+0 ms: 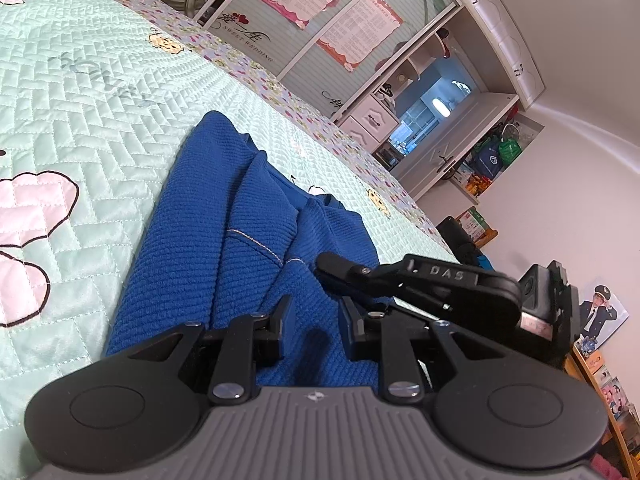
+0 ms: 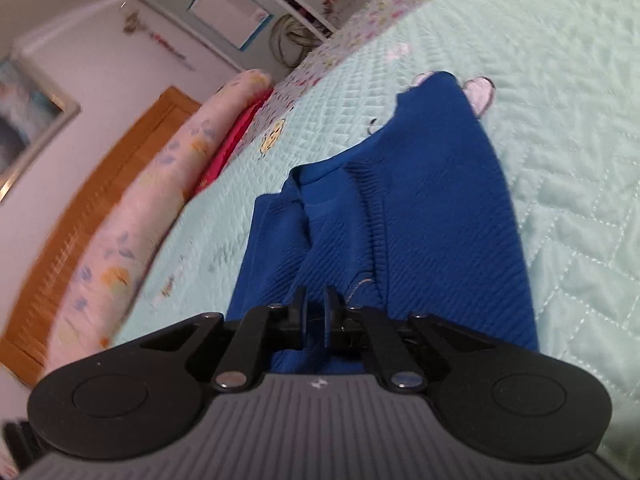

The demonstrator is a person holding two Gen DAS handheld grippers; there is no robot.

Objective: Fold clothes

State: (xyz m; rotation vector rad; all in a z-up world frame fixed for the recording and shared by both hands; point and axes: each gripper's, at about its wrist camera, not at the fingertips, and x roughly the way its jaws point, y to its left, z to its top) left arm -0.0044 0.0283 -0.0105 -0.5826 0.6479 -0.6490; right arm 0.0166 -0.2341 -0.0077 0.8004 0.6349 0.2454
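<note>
Hovering low over the near hem: left gripper (image 1: 312, 322), fingers spread apart, blue fabric visible in the gap between them, nothing pinched. Right gripper (image 2: 316, 312) sits just beside it; its fingers stand nearly together with only a narrow slit between them. Blue cloth lies right under and in front of the tips, but I cannot tell whether any of it is caught in that slit. In the left wrist view the right tool (image 1: 420, 280) shows side-on, tips touching or almost touching the fabric.

Blue sweater (image 1: 224, 240) lies on the bed, partly folded lengthwise into a long narrow strip running away from both tongs. Ribbed knit, one layer lapped over the other along the middle, a thin pale stitch line (image 1: 256, 242) across the upper layer. Far end of the strip reaches a pink cartoon patch on the cover in the right wrist view (image 2: 432, 200).

Underneath: mint quilted bedspread (image 1: 80, 92) with a floral border (image 1: 256, 72). Rolled floral bedding (image 2: 152, 208) and a wooden headboard (image 2: 100, 184) flank one side. White wardrobe (image 1: 436, 72) with pinned notices stands beyond the bed. Right wrist view is motion-blurred at the edges.
</note>
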